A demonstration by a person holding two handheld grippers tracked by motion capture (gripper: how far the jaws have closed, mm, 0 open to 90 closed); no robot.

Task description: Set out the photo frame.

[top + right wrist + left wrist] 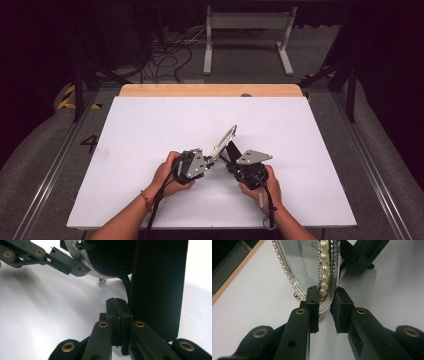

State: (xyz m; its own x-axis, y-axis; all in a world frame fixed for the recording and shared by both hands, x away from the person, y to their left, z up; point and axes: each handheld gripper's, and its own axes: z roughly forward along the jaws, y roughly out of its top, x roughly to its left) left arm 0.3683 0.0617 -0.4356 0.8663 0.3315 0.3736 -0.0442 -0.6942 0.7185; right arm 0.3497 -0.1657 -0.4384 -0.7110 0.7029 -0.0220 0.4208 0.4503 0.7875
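Note:
An oval frame (225, 140) with a silver, pearl-studded rim (325, 270) stands tilted on the white table, propped by a black stand (233, 151) behind it. My left gripper (212, 156) is shut on the frame's lower rim, one pad on each side of it (324, 302). My right gripper (231, 164) is shut with nothing between its pads (117, 301). It sits just left of the broad black stand (157, 287), close behind the frame's dark back (110, 257). In the right gripper view the left gripper's jaw (67, 265) reaches the rim.
The white board (150, 130) lies on a wooden table whose far edge (210, 90) shows. A small metal foot (296, 295) under the frame rests on the board. Beyond the table are floor cables and a white bench frame (247, 35).

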